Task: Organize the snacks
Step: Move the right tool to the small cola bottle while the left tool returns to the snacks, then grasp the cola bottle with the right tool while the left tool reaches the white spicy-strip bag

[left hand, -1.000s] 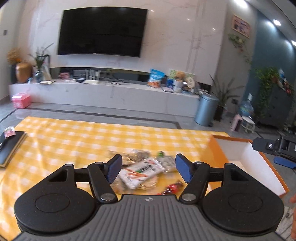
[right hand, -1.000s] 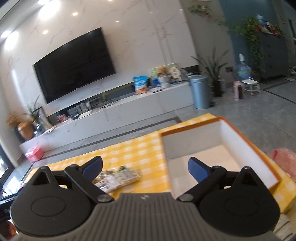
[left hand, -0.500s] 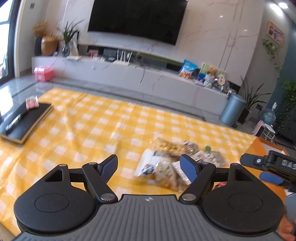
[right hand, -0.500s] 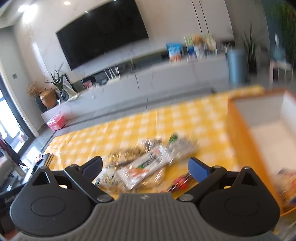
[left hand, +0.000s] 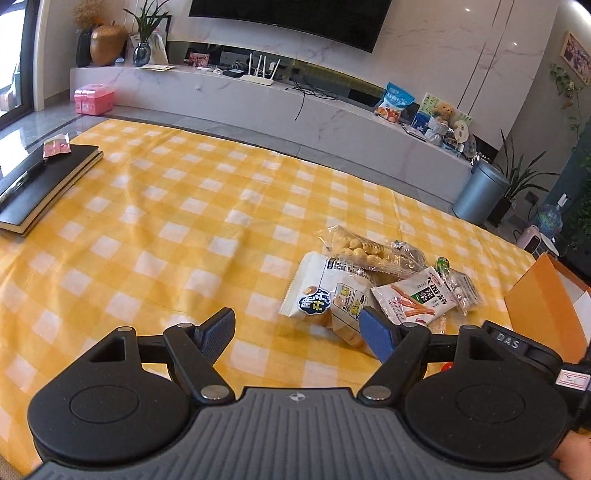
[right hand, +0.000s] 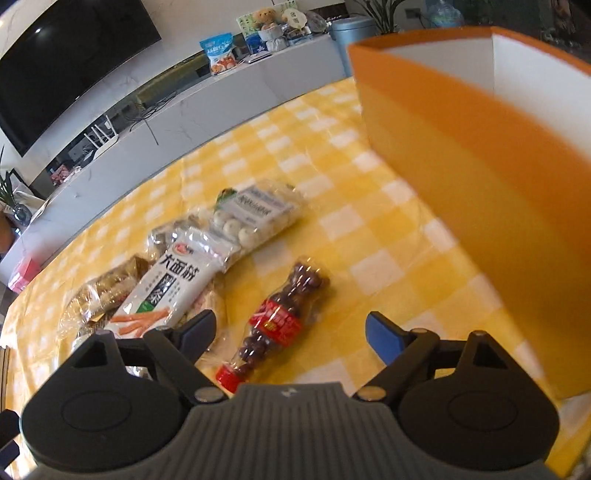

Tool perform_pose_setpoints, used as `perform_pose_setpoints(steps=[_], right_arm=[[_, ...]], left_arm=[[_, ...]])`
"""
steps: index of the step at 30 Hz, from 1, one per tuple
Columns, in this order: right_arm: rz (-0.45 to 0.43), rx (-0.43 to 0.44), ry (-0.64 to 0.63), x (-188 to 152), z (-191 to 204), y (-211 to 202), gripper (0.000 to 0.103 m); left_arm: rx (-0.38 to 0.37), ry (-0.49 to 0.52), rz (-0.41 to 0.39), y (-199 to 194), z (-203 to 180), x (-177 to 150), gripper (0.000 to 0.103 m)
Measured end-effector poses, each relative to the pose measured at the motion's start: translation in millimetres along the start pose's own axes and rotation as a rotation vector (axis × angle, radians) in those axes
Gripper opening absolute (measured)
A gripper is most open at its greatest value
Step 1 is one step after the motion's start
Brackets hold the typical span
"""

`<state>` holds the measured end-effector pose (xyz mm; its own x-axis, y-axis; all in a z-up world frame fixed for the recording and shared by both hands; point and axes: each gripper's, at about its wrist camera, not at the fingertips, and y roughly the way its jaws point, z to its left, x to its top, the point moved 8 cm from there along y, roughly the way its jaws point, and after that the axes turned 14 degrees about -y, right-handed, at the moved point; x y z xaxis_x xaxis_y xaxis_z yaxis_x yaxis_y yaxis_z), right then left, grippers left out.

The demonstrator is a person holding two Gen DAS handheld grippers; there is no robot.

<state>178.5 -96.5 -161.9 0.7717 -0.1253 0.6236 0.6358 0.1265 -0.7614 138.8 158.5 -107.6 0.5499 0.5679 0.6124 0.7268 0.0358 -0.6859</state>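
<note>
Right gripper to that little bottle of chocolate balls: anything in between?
Nothing visible. The right gripper is open with the bottle lying directly ahead on the checked cloth; the snack packets lie off to its left.

Home living room. Big wall-mounted TV (left hand: 291, 20) on a marble wall, long low white media console (left hand: 258, 107) under it with a router (left hand: 258, 72), snack bag and teddy bear (left hand: 444, 110). Potted plants (left hand: 517, 177), pedal bin (left hand: 478, 192) far right. Yellow checked cloth (left hand: 147, 221) on the bench.
</note>
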Motion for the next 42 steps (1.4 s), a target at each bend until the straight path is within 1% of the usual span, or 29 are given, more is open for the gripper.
perform_pose_setpoints(steps=[2,5,7,9,10,12,13,14,15,17,22,27,29,30,32,36,38,40,42], right_arm=[[-0.018,0.004,-0.052,1,7,5,0.085],[-0.041,-0.043,-0.105,2,12,11,0.084],[-0.05,-0.076,-0.143,3,13,13,0.08],[-0.056,-0.117,-0.202,2,14,16,0.068],[-0.065,-0.137,-0.225,2,13,16,0.064],[-0.083,-0.143,-0.252,1,10,15,0.057],[-0.088,-0.145,-0.278,1,11,15,0.045],[-0.085,-0.153,-0.316,0,12,14,0.036],[-0.084,-0.154,-0.347,-2,12,12,0.034],[-0.082,-0.13,-0.352,-6,11,8,0.031],[-0.048,-0.067,-0.332,-12,0,-2,0.03],[-0.057,-0.018,-0.273,-19,-5,-11,0.03],[-0.059,0.007,-0.247,-17,-7,-13,0.03],[-0.067,0.011,-0.236,-15,-8,-15,0.03],[-0.086,0.01,-0.211,-12,-13,-19,0.03],[-0.075,0.015,-0.181,-13,-21,-16,0.03],[-0.073,0.024,-0.141,-13,-27,-15,0.03],[-0.067,0.021,-0.124,-14,-31,-13,0.03],[-0.064,0.019,-0.099,-14,-35,-13,0.03]], left_arm=[[0.018,0.022,0.013,3,-1,-3,0.09],[0.027,0.03,0.011,4,-3,-3,0.09],[0.023,0.024,0.014,4,-3,-3,0.09],[0.02,0.019,0.015,3,-4,-2,0.09],[0.023,0.017,0.016,4,-5,-2,0.09],[0.029,0.021,0.018,4,-7,-3,0.09],[0.032,0.028,0.02,5,-9,-4,0.09],[0.033,0.037,0.023,5,-10,-5,0.09],[0.034,0.048,0.024,5,-13,-6,0.09],[0.041,0.064,0.021,5,-18,-8,0.09],[0.035,0.111,0.012,3,-34,-14,0.09],[-0.044,0.098,-0.05,-6,-56,-13,0.09],[-0.084,0.114,-0.067,-11,-66,-13,0.09],[-0.101,0.134,-0.08,-13,-72,-15,0.091],[-0.128,0.197,-0.114,-14,-82,-18,0.098],[-0.125,0.362,-0.171,-13,-104,-28,0.099],[-0.146,0.449,-0.175,-10,-118,-35,0.099],[-0.145,0.515,-0.171,-4,-129,-43,0.099],[-0.134,0.544,-0.176,5,-137,-46,0.099]])
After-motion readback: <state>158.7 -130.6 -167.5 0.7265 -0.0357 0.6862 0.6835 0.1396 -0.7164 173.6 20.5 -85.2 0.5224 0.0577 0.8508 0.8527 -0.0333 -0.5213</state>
